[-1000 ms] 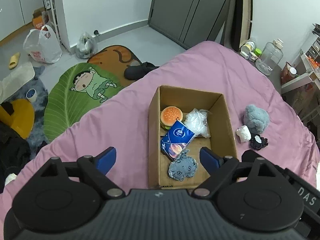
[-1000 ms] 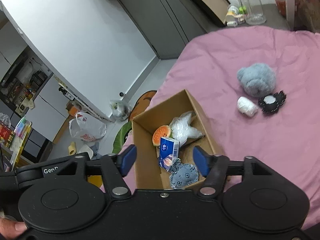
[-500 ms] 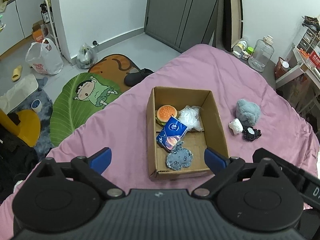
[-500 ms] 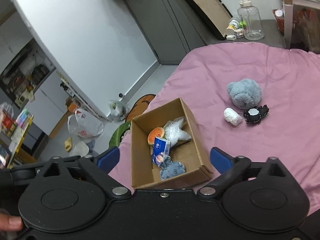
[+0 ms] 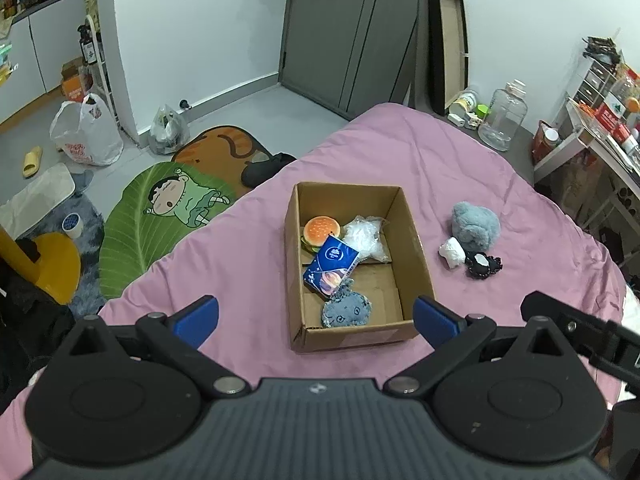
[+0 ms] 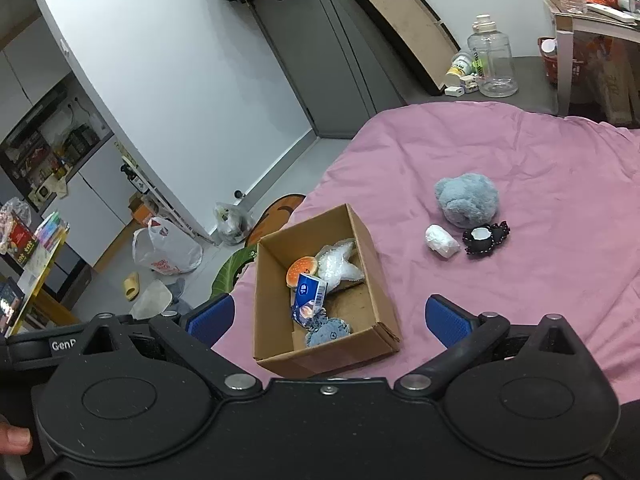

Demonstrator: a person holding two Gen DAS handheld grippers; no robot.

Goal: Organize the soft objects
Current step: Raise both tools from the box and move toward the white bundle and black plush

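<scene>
An open cardboard box (image 5: pixel 416 252) (image 6: pixel 372 264) sits on the pink bed. It holds a burger toy (image 5: pixel 321 230), a clear plastic bag (image 5: pixel 365 236), a blue tissue pack (image 5: pixel 331 265) and a blue-grey plush (image 5: pixel 346 309). Right of the box lie a grey plush (image 5: pixel 476 226) (image 6: pixel 467 199), a white roll (image 5: pixel 452 252) (image 6: pixel 441 242) and a black-and-white toy (image 5: pixel 483 265) (image 6: pixel 485 237). My left gripper (image 5: pixel 316 320) is open and empty, above the box's near end. My right gripper (image 6: pixel 329 317) is open and empty, also high over the box.
The pink bed (image 5: pixel 224 264) ends at the left over a floor with a leaf-shaped cartoon rug (image 5: pixel 160 216), plastic bags (image 5: pixel 86 132) and a yellow stool (image 5: pixel 52 268). A clear water jug (image 5: pixel 502 118) and shelves (image 5: pixel 600 128) stand beyond the bed's far right.
Both grippers have risen and pulled back from the box, and both have opened wider. The objects in and beside the box have not moved.
</scene>
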